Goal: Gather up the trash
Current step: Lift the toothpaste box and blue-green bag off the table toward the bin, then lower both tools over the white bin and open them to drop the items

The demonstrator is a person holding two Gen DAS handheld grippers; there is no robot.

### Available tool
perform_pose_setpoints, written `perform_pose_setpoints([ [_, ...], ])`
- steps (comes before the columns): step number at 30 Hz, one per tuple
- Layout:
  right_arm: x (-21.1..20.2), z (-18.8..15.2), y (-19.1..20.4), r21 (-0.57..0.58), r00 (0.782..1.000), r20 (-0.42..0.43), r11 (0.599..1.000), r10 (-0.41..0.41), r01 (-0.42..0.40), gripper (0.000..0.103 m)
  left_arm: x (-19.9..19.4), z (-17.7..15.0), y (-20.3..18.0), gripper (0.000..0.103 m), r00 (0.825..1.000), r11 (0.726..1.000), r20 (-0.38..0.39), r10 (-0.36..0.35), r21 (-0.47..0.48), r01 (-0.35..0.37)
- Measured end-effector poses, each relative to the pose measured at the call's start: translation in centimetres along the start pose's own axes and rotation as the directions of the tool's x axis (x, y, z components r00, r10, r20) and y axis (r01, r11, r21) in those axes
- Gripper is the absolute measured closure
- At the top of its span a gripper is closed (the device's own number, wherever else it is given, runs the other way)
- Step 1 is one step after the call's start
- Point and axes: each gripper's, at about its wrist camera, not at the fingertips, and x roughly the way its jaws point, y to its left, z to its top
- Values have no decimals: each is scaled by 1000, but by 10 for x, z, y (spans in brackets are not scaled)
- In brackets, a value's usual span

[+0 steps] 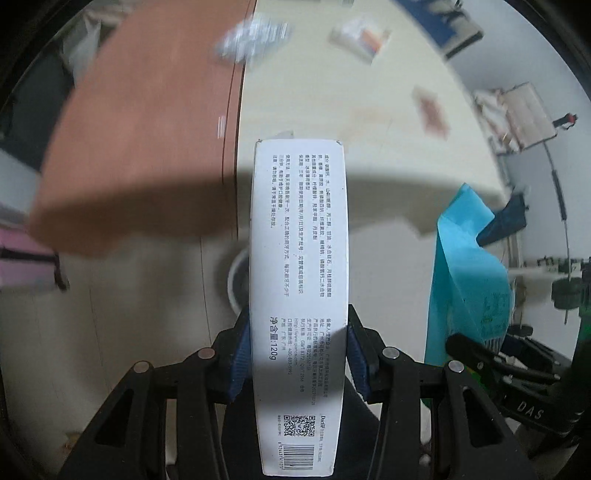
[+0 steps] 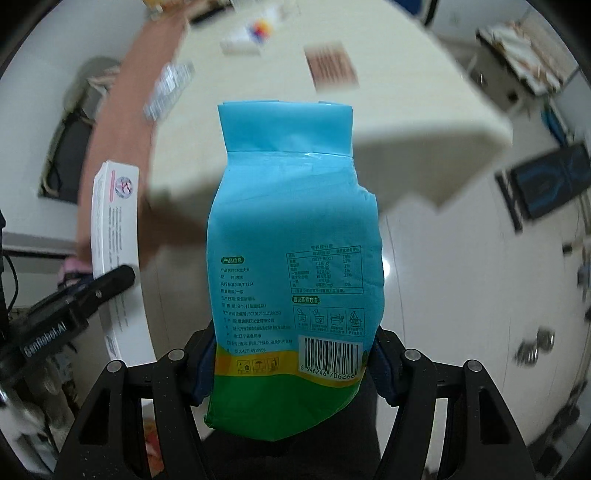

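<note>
My left gripper [image 1: 298, 354] is shut on a long white toothpaste box [image 1: 298, 258] and holds it off the table edge, above the floor. The box also shows in the right wrist view [image 2: 114, 236] at the left, with the left gripper's finger on it. My right gripper [image 2: 291, 363] is shut on a blue and green food bag [image 2: 291, 240], held in the air in front of the table. The bag also shows in the left wrist view [image 1: 469, 280] at the right. A white bin [image 1: 238, 280] stands on the floor, mostly hidden behind the box.
The cream and brown table [image 2: 406, 92] holds a crumpled clear wrapper [image 2: 170, 88], a small white box [image 2: 251, 37] and a brown striped packet [image 2: 330, 64]. The same wrapper [image 1: 255, 35] and packet [image 1: 432, 110] show in the left wrist view. Blue chairs and shelving stand at the right.
</note>
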Motion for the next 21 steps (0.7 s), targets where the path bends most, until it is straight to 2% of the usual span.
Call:
perform_pose_setpoints([
  [5, 97, -39, -22, 37, 988, -154, 999, 19, -13, 35, 88, -14, 20, 61, 992, 998, -127, -23, -57, 16],
  [9, 178, -43, -36, 24, 980, -200, 1000, 22, -18, 35, 176, -9, 37, 61, 981, 995, -188, -48, -98, 30],
  [14, 288, -29, -55, 23, 971, -238, 1000, 24, -19, 35, 278, 7, 53, 60, 967, 993, -246, -62, -108, 37],
  [16, 331, -25, -62, 22, 965, -257, 999, 46, -41, 35, 309, 9, 63, 50, 966, 992, -248, -78, -119, 49],
  [18, 367, -24, -66, 16, 959, -278, 999, 51, -49, 32, 334, 11, 74, 13, 969, 992, -243, -53, -124, 23],
  [19, 384, -23, -68, 14, 959, -280, 999, 50, -48, 32, 340, 4, 78, 10, 970, 992, -239, -43, -126, 13],
  [21, 407, -19, -68, 4, 958, -282, 999, 42, -43, 25, 355, 2, 86, 10, 971, 991, -237, -9, -135, -23],
])
